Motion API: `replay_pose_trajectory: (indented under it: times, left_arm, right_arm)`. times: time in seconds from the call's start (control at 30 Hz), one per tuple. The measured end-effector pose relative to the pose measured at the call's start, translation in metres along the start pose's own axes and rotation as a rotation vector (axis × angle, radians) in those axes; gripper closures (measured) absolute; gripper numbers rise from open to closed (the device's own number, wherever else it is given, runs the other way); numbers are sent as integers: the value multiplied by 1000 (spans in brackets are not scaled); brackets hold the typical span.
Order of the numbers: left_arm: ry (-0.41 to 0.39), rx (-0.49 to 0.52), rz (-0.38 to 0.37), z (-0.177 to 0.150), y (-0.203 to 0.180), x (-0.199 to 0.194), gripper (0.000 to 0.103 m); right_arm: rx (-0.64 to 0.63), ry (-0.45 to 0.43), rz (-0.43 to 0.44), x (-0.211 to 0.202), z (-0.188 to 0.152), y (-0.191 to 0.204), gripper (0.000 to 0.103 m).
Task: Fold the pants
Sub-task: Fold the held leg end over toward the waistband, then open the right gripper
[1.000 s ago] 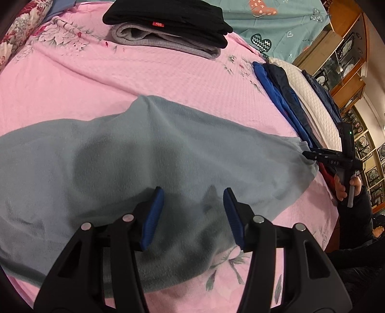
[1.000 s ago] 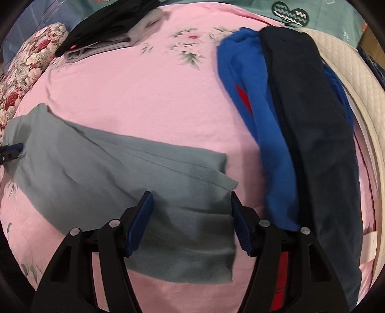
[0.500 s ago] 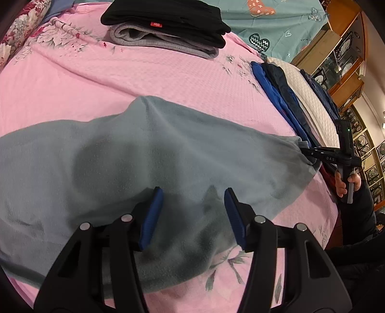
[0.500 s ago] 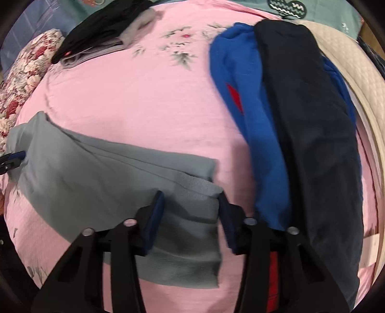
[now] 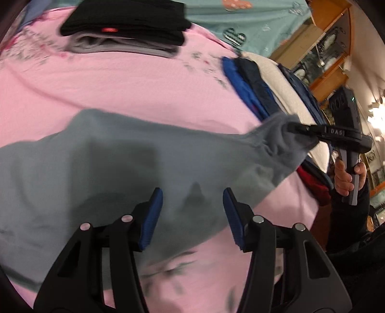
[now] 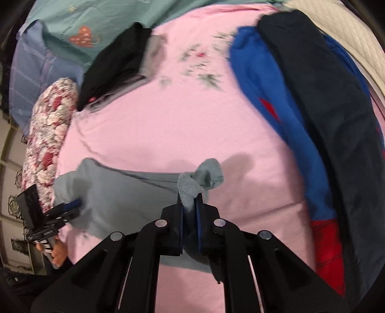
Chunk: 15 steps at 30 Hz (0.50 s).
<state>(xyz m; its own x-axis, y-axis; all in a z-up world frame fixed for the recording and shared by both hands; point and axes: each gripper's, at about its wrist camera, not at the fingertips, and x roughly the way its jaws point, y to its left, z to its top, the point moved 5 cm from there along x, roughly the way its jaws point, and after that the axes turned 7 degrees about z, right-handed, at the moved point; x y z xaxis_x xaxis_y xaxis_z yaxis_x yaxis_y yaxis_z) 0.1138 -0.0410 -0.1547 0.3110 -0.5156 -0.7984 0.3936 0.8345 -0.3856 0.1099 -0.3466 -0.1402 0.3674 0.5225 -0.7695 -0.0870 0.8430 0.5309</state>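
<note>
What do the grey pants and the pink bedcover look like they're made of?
Grey pants: probably soft fleece or brushed knit, matte, with a fuzzy nap where bunched in the right gripper. Pink bedcover: likely woven cotton, matte, with a printed floral pattern.

Pink bedspread (image 6: 149, 134) bears grey pants (image 6: 125, 192), folded stack (image 5: 125, 26), blue clothes (image 6: 264, 96).

Grey pants (image 5: 125, 163) on a pink bedspread (image 6: 154, 125) with faded floral sprigs

Black folded clothes (image 5: 125, 19) over grey ones; royal blue garment (image 6: 259, 96) with red patches beside a navy one (image 6: 336, 120) — teal sheet (image 6: 79, 26) with a heart print, red-and-cream floral pillow (image 6: 45, 134).
</note>
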Motion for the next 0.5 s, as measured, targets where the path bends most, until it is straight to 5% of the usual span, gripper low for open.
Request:
replay_pose_trajectory:
  times: [0.2,0.27,0.37,0.5]
  left_arm:
    - [68,79,-72,22,-74,51,53]
    - [106,107,-89,21,-92,68,68]
    - [206,152,-57,9,-108,102,78]
    - [181,185,-45,3,-110,86,69]
  right_arm:
    - [-69,-58,16,-14,16,54,95]
    - [-66,-70,22,-15,17,60,95]
    - [-41,-75,20,-14,16,59,95]
    - [0,-71,11,-13,13,50,95]
